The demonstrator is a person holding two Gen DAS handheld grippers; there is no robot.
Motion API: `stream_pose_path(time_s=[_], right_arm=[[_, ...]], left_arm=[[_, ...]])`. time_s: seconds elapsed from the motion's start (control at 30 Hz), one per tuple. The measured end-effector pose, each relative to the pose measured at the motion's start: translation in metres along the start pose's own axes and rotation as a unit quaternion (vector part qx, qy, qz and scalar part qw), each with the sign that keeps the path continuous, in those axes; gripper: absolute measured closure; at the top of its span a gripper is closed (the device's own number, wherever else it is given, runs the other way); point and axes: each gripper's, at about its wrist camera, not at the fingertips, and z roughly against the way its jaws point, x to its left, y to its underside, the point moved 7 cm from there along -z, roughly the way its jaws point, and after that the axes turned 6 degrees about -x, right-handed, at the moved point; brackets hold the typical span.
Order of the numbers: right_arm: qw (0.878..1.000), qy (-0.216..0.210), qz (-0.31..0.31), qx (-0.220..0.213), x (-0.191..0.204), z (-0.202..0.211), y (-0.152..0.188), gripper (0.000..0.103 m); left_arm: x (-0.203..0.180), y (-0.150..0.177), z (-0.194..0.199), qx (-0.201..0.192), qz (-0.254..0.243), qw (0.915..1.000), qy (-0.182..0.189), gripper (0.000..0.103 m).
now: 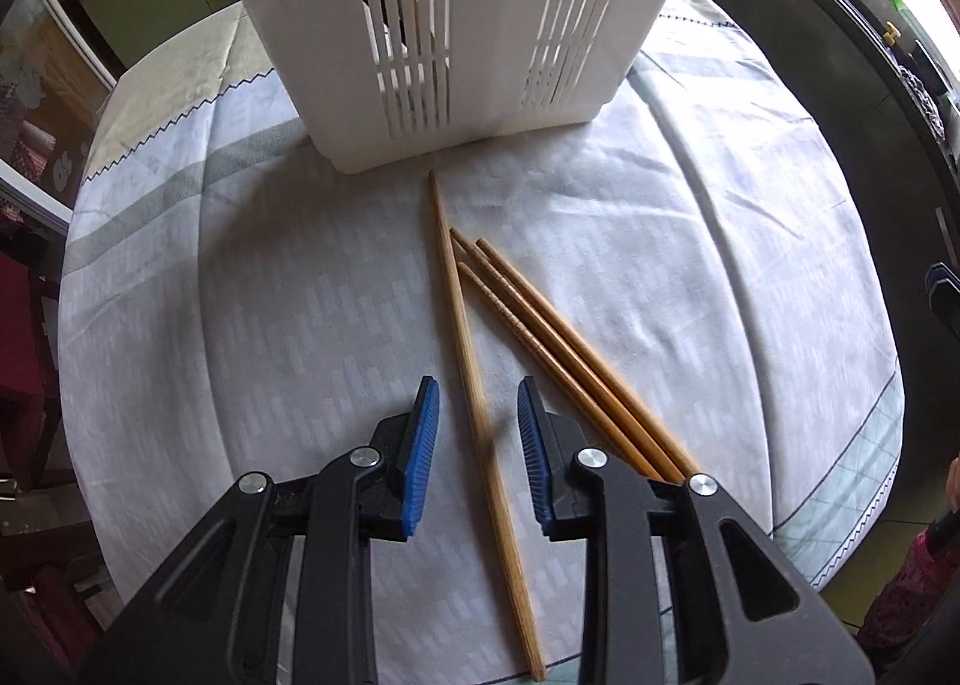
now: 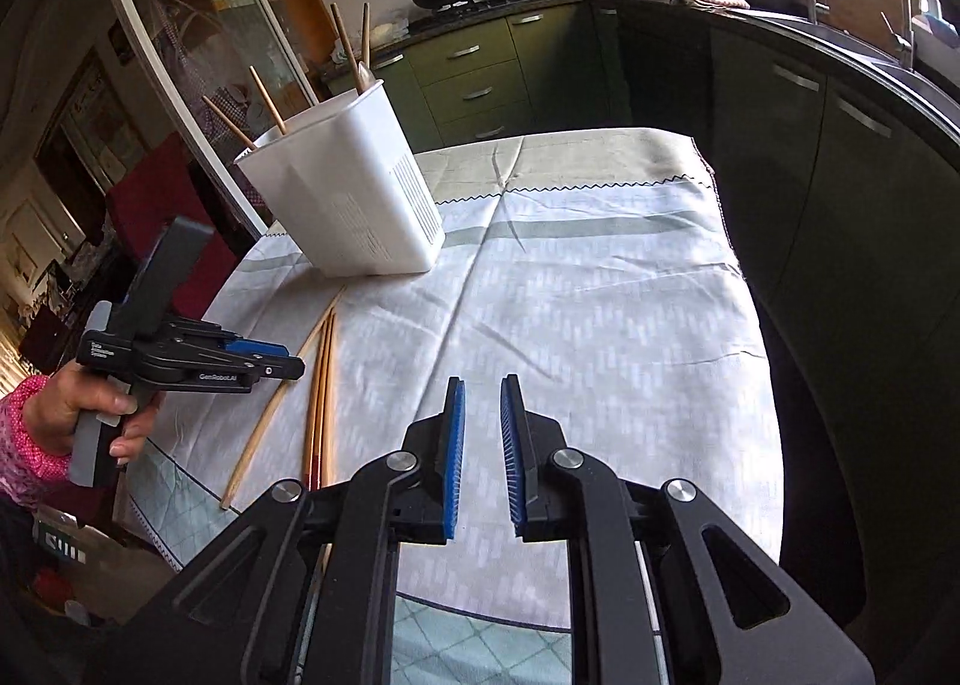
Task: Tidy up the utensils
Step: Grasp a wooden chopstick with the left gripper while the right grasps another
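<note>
A white slotted utensil holder (image 1: 456, 25) stands on the clothed table, also in the right wrist view (image 2: 348, 193), with several chopsticks (image 2: 351, 49) standing in it. A light wooden chopstick (image 1: 480, 403) lies on the cloth, running between the fingers of my open left gripper (image 1: 477, 391), which hovers just above it. Three darker chopsticks (image 1: 558, 343) lie side by side to its right; they also show in the right wrist view (image 2: 321, 379). My right gripper (image 2: 482, 385) is open and empty over bare cloth, right of the left gripper (image 2: 264, 358).
The table (image 2: 600, 295) has a pale patterned cloth. Its right edge drops off beside dark green kitchen cabinets (image 2: 810, 145). A glass door (image 2: 180, 25) and a red chair (image 2: 162, 205) stand to the left behind the holder.
</note>
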Motion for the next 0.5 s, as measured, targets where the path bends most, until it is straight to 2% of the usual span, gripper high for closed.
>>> stream_pose_path(time_s=[0.13, 0.27, 0.33, 0.4, 0.5], right_arm=[[1.0, -0.009, 0.007, 0.005, 0.011, -0.005, -0.006, 0.088], [1.0, -0.018, 0.016, 0.013, 0.023, -0.014, -0.005, 0.088], [0.999, -0.025, 0.028, 0.025, 0.034, -0.023, -0.001, 0.085], [0.998, -0.034, 0.044, 0.041, 0.049, -0.036, 0.004, 0.08], [0.994, -0.045, 0.072, 0.069, 0.071, -0.058, 0.011, 0.08]], left_arm=[[0.001, -0.005, -0.001, -0.008, 0.001, 1.0, -0.005, 0.077], [0.001, -0.008, -0.003, -0.016, -0.009, 0.9996, -0.021, 0.09], [0.003, -0.006, -0.003, -0.014, -0.009, 0.9997, -0.018, 0.094], [0.01, -0.003, -0.001, -0.015, -0.007, 0.9998, -0.015, 0.095], [0.026, 0.008, 0.002, -0.016, 0.004, 0.9998, -0.012, 0.095]])
